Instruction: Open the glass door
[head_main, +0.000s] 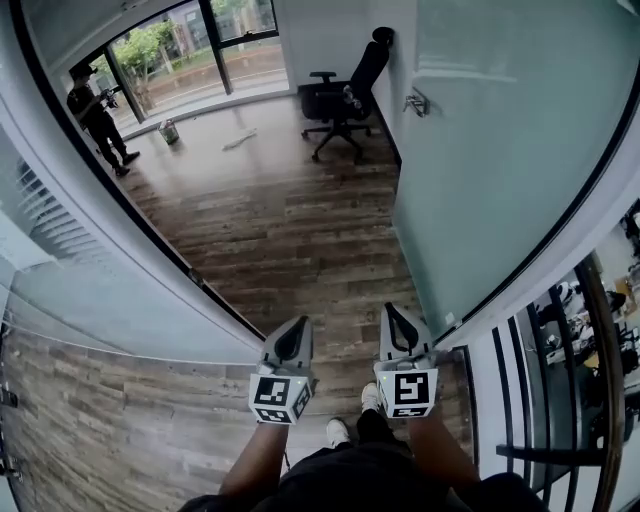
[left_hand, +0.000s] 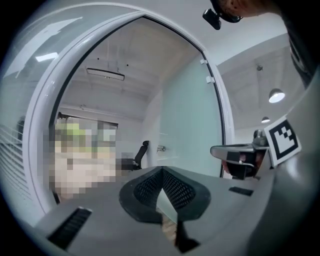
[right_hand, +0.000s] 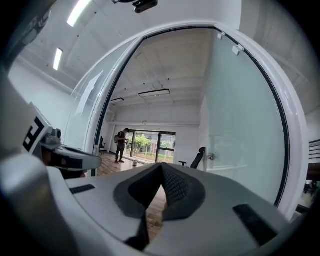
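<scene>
Left gripper, held level and pointing ahead through the doorway: jaws closed tip to tip with nothing between them, touching nothing, as its own view confirms. Right gripper, just beside it and parallel: jaws likewise pressed together at the tips, empty, clear of every surface. Shoes, pale, on the plank floor below the grippers, at the threshold. Railing, dark bars, to the person's right outside the room. Glass wall, frosted, with a dark edge strip, forming the left side of the opening. Glass door, frosted pale green, one tall panel with its long axis upright: it stands wide open, swung inward on the right side of the opening, hinged edge near the right gripper, free edge pointing away into the room, broad face turned toward the passage. The right gripper's view shows the same panel rising at right, with small fittings at its top corner. Door handle, metal, on the panel's far edge, well apart from both grippers. Office chair, black, on castors, just beyond the door's far edge. Small container, on the floor near the windows. Person, dark clothing, standing at the far left by the windows.
</scene>
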